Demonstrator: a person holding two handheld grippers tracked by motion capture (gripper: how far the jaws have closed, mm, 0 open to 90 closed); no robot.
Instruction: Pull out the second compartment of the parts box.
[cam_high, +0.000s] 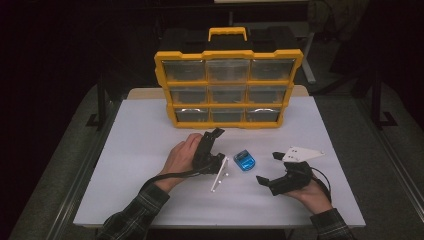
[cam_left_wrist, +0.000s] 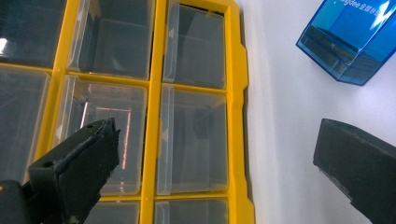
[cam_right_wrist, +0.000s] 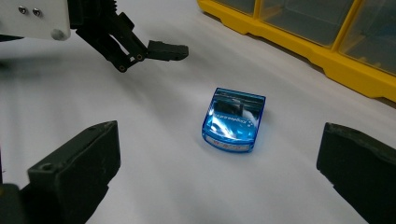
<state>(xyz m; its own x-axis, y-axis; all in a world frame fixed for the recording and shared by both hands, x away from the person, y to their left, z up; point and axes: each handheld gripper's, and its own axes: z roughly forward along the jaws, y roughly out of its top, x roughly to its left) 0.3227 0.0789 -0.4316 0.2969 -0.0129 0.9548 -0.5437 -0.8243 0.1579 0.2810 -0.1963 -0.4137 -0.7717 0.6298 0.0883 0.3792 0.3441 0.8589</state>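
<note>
The right hand-held gripper (cam_high: 268, 168), jaws wide apart and empty, lies nearest on the white counter (cam_high: 140, 150). The small translucent blue plastic box (cam_high: 244, 160) sits just ahead between its jaws' line of sight, lying flat, closer to this hand. The left hand-held gripper (cam_high: 219, 145), also spread open, points past it toward the yellow clear-drawered organiser case (cam_high: 228, 89) beyond.

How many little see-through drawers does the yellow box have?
9, in the yellow box standing at the back of the white table: three along the top row, three across the middle, three along the bottom. None look hidden.
</note>
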